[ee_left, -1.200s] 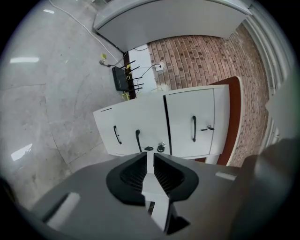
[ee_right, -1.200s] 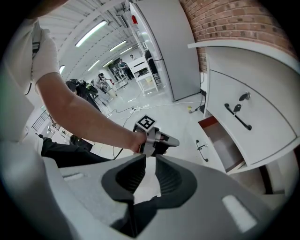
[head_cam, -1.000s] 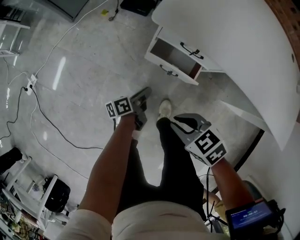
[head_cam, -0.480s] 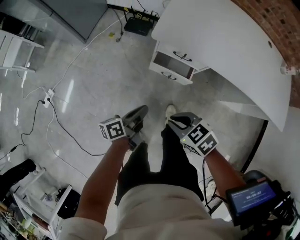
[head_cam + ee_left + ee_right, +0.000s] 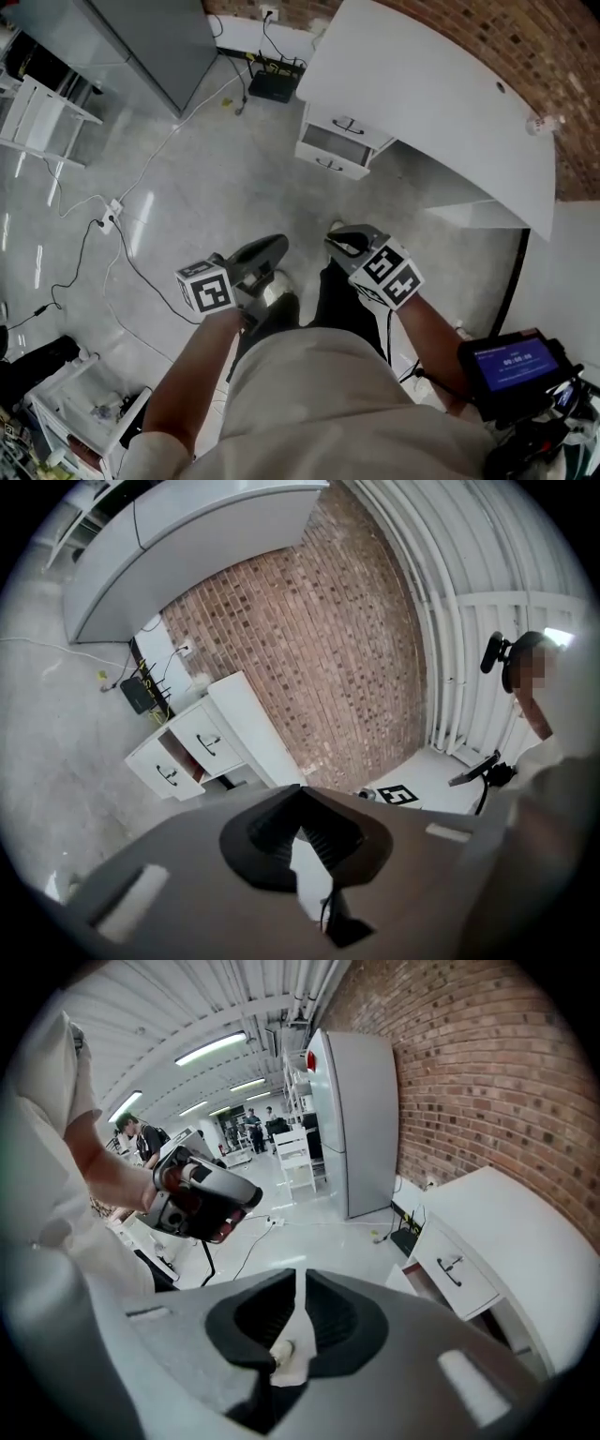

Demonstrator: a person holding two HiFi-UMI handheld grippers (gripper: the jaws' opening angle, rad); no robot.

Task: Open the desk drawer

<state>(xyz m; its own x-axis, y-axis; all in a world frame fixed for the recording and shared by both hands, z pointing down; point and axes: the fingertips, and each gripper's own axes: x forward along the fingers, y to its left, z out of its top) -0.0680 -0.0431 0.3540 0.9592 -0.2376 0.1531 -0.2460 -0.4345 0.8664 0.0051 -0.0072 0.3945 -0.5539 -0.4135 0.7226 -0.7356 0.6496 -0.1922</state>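
Note:
The white desk (image 5: pixel 441 103) stands against the brick wall at the upper right of the head view. Under its left end is a drawer unit (image 5: pixel 339 141); its lower drawer (image 5: pixel 323 161) is pulled out and the upper drawer (image 5: pixel 352 124) is closed. The left gripper view shows the same open drawer (image 5: pixel 161 772). My left gripper (image 5: pixel 275 244) and right gripper (image 5: pixel 335 240) hang over the floor above my legs, well short of the drawers, both shut on nothing. The right gripper view has the drawer unit (image 5: pixel 457 1276) to its right and the left gripper (image 5: pixel 202 1204) at its left.
Cables and a power strip (image 5: pixel 111 214) lie on the grey floor at left. A grey cabinet (image 5: pixel 141 37) and a white rack (image 5: pixel 42 117) stand at the upper left. A black box (image 5: pixel 274 86) sits by the wall. A small screen (image 5: pixel 514 361) is at my right side.
The view has pulled back from the desk: the drawer unit looks smaller and farther. Both grippers have dropped lower in the frame and stay shut. The lower drawer stays out.

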